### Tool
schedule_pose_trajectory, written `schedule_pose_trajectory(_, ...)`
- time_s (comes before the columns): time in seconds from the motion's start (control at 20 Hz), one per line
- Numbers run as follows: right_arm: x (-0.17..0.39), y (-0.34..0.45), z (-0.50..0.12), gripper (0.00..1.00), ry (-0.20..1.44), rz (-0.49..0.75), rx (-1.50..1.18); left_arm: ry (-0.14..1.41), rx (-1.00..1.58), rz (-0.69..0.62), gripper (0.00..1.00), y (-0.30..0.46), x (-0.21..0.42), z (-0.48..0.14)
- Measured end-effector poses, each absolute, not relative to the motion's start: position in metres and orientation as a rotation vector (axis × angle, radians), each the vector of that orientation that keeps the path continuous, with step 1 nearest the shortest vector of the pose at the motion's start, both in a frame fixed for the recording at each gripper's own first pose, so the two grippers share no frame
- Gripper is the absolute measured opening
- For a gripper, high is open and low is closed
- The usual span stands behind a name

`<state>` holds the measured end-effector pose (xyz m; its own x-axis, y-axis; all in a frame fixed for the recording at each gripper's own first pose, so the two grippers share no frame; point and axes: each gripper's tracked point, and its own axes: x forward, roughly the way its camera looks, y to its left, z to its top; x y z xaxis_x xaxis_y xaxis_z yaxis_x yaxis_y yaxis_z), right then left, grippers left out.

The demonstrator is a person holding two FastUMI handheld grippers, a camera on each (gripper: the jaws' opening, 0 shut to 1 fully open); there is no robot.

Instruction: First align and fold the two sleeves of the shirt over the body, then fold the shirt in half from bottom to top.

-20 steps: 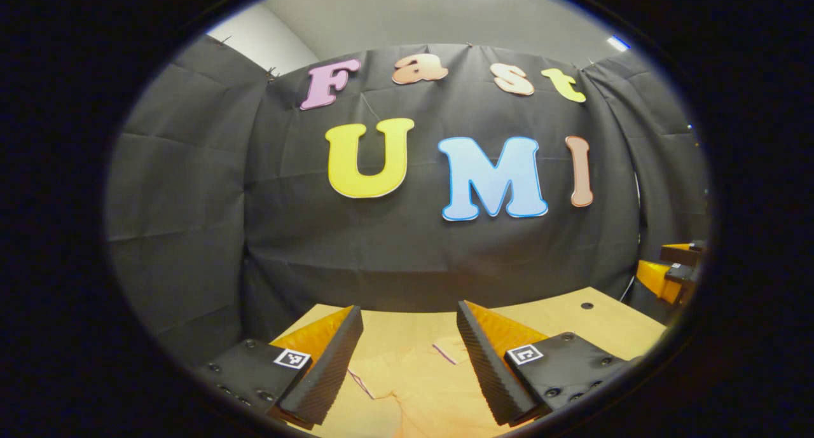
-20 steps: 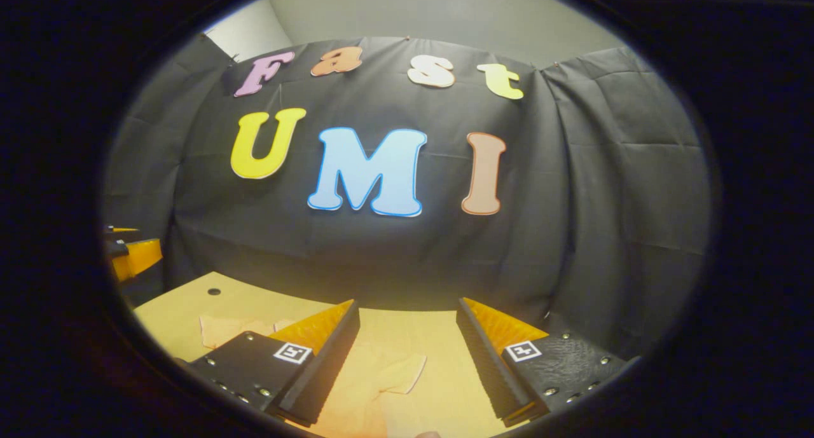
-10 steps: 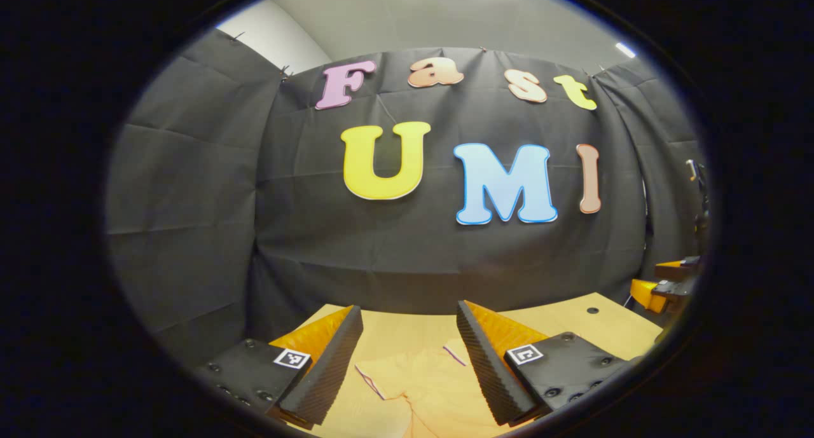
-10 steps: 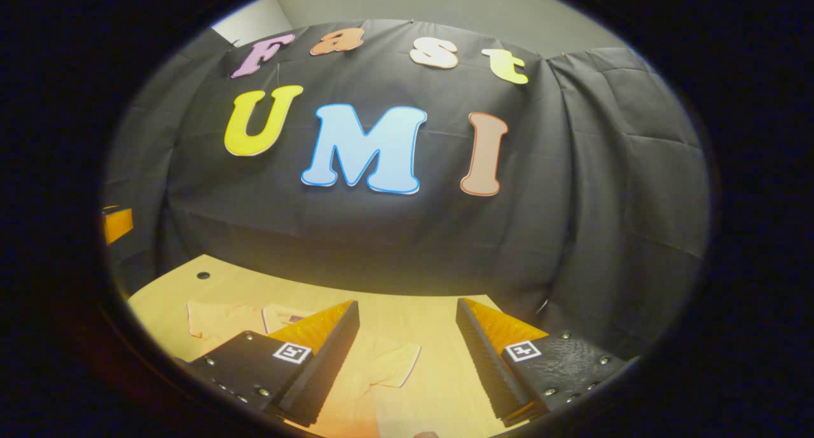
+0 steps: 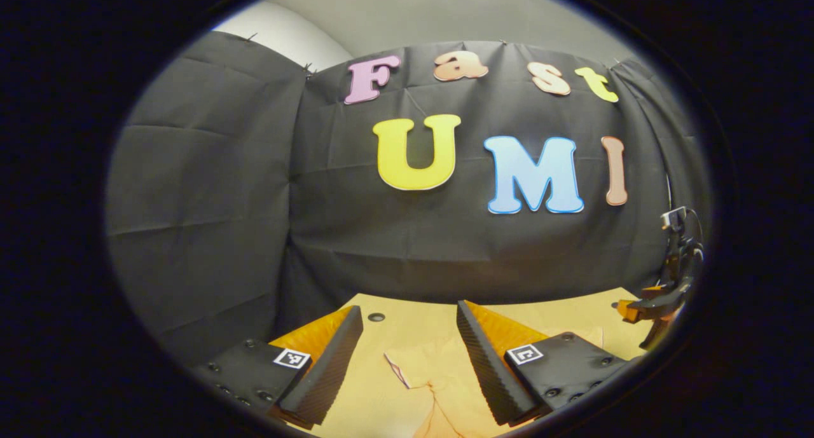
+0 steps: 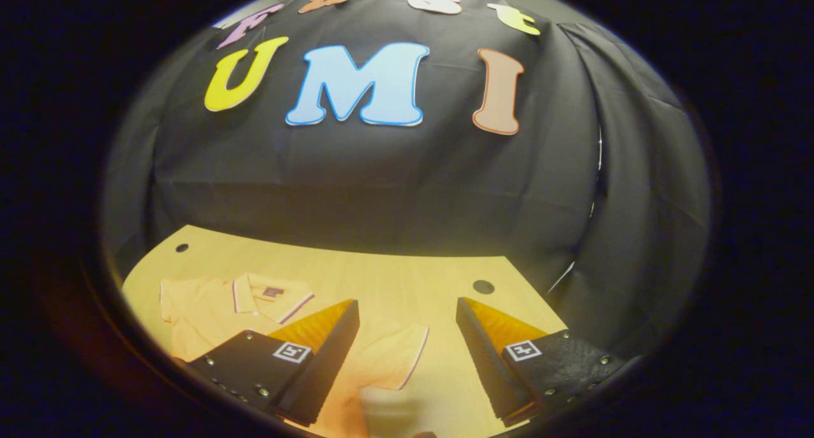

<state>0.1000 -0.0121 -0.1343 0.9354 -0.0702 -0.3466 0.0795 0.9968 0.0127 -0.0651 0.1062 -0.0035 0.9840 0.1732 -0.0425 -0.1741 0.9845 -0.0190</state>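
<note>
A pale orange polo shirt (image 6: 210,307) lies flat on the wooden table (image 6: 381,273), collar (image 6: 270,295) toward the wall. One short sleeve (image 6: 394,355) spreads out between and below the fingers of my right gripper (image 6: 407,307), which hovers open above it. In the left gripper view the other sleeve (image 5: 423,371) lies under my left gripper (image 5: 408,314), also open and holding nothing. The right gripper (image 5: 658,298) shows small at the far right edge of that view.
The table has round holes near its back corners (image 6: 483,287) (image 6: 182,248) (image 5: 376,316). Black cloth walls close in behind and at both sides. Bare wood (image 6: 445,387) lies to the right of the sleeve.
Both views have tipped downward and closer to the table, so more of the shirt and its sleeves shows. The left view has swung leftward. Both grippers stay open.
</note>
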Motion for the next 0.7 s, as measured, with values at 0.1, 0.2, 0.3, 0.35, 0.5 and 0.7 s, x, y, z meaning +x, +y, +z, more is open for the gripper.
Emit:
schedule_pose_trajectory(0.1, 0.114, -0.014, -0.16, 0.95, 0.413, -0.075, 0.039, 0.044, -0.028, 0.179, 0.98, 0.102, -0.069, -0.006)
schedule_pose_trajectory(0.2, 0.126, -0.014, -0.186, 0.95, 0.478, -0.08, 0.057, 0.047, -0.021, 0.191, 0.98, 0.099, -0.072, -0.008)
schedule_pose_trajectory(0.3, 0.135, -0.016, -0.209, 0.95, 0.543, -0.087, 0.076, 0.056, -0.018, 0.206, 0.98, 0.098, -0.076, -0.013)
schedule_pose_trajectory(0.35, 0.137, -0.016, -0.225, 0.95, 0.584, -0.092, 0.083, 0.065, -0.019, 0.211, 0.98, 0.097, -0.08, -0.018)
schedule_pose_trajectory(0.5, 0.141, -0.014, -0.258, 0.95, 0.674, -0.092, 0.112, 0.082, -0.016, 0.225, 0.98, 0.099, -0.089, -0.025)
schedule_pose_trajectory(0.7, 0.145, -0.016, -0.281, 0.95, 0.744, -0.094, 0.166, 0.101, -0.01, 0.236, 0.98, 0.103, -0.097, -0.033)
